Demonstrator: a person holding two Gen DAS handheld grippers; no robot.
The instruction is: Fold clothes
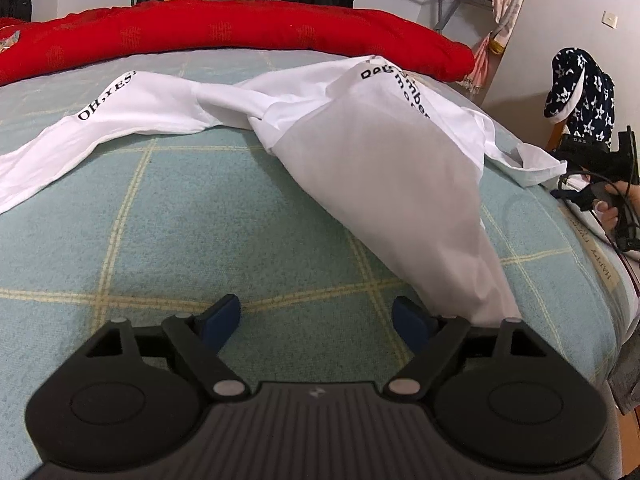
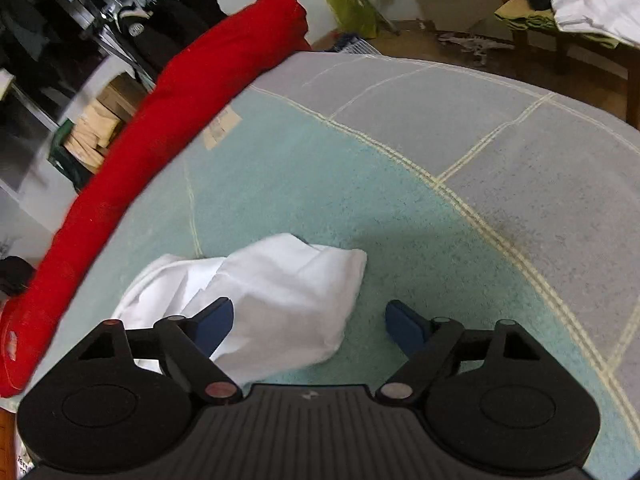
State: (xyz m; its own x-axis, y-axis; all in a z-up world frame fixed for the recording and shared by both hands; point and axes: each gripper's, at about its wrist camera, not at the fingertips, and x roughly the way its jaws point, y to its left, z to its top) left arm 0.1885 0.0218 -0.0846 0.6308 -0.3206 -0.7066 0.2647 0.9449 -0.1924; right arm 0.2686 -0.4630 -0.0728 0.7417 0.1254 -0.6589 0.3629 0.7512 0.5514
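Little of the folding looks done yet, by my reading: your white garment (image 1: 360, 152) lies rumpled across the green checked blanket (image 1: 180, 220), twisted near its middle, with one printed part stretched toward the left and another bunched part running down toward your left gripper (image 1: 316, 324). That gripper stands with its blue pads (image 1: 224, 320) wide apart and nothing between them; the cloth's lower end passes just beside the right-hand pad, under the linkage, and I cannot tell whether it touches. Your right gripper (image 2: 308, 324) is likewise spread wide, holding nothing; a loose corner of the same white cloth (image 2: 280, 292) sits under its left finger (image 2: 214, 320) and reaches partway into the gap, but the pads do not press on it. In the left wrist view you can see your right hand (image 1: 612, 204) on its handle at the far right edge of the bed, near a sleeve-like end of the garment. A red quilt (image 1: 240, 36) lines the far side, well clear of the work. What remains, as I judge it, is nearly everything: take hold of two ends, untwist and spread the garment flat, then make the folds. No neat crease or squared edge shows anywhere so far.
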